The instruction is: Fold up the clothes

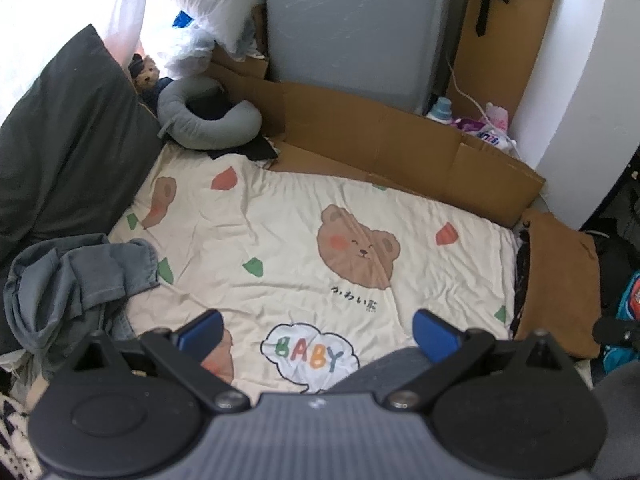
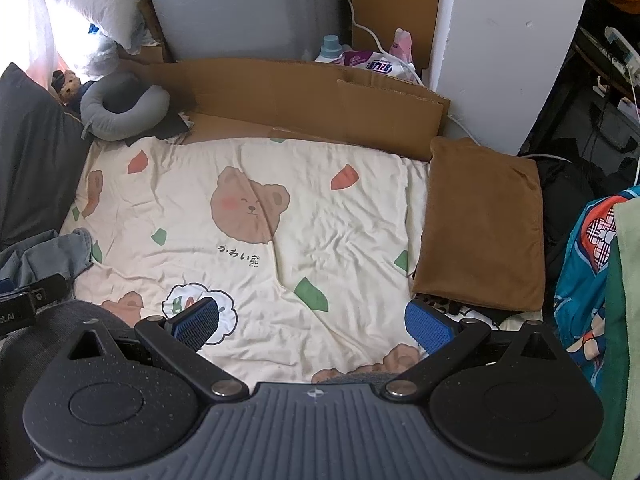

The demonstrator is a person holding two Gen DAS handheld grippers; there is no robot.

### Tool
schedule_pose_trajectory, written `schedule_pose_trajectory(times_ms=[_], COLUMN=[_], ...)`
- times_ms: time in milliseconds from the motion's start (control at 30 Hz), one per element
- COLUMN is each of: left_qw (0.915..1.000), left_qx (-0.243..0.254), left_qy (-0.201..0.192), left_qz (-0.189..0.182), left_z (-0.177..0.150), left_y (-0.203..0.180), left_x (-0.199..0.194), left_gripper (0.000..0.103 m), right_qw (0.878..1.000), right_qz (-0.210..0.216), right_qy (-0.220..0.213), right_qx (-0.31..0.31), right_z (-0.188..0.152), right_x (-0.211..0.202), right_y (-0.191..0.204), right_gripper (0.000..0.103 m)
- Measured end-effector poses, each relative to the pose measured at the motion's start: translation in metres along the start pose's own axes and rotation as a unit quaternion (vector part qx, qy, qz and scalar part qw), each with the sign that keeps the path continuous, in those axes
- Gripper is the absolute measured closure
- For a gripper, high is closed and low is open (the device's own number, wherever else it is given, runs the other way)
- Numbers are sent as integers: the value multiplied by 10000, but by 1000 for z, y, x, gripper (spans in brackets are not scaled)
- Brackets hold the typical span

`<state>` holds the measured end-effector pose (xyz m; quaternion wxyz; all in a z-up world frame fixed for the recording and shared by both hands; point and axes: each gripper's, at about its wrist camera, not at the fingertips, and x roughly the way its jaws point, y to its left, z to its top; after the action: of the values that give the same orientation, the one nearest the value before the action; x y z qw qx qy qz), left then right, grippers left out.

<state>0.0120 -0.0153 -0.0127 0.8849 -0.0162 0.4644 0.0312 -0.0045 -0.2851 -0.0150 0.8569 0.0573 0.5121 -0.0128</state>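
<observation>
A crumpled grey garment [image 1: 76,280] lies at the left edge of the cream bear-print blanket [image 1: 280,248], also visible at the left in the right wrist view as the grey garment [image 2: 44,256]. A folded brown garment [image 2: 484,224] rests flat at the blanket's right side, seen as the brown garment [image 1: 560,280] in the left wrist view. My left gripper [image 1: 318,334] hovers open over the "BABY" print, holding nothing. My right gripper [image 2: 314,326] hangs open above the blanket [image 2: 280,220], just left of the brown garment's near corner.
A dark pillow [image 1: 64,144] lines the left side. A grey neck pillow [image 1: 208,116] and a small teddy [image 1: 146,76] sit at the far left corner. Cardboard [image 1: 400,148] walls the far edge before a grey cabinet [image 1: 352,28]. Colourful fabric [image 2: 592,272] hangs on the right.
</observation>
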Motion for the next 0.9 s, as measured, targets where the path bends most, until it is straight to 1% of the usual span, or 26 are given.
schedule_pose_trajectory(times_ms=[667, 900], left_qw=[9998, 9997], left_qx=[87, 119], left_qy=[-110, -161], left_qz=[105, 106], left_z=[0, -1], left_y=[0, 1], left_x=[-4, -6], left_gripper=[1, 1], right_qw=[10000, 9999], right_qz=[-10, -96], right_qy=[-27, -90], right_qx=[-84, -79], right_z=[-1, -2], right_x=[0, -2], right_y=[5, 3], right_gripper=[1, 1])
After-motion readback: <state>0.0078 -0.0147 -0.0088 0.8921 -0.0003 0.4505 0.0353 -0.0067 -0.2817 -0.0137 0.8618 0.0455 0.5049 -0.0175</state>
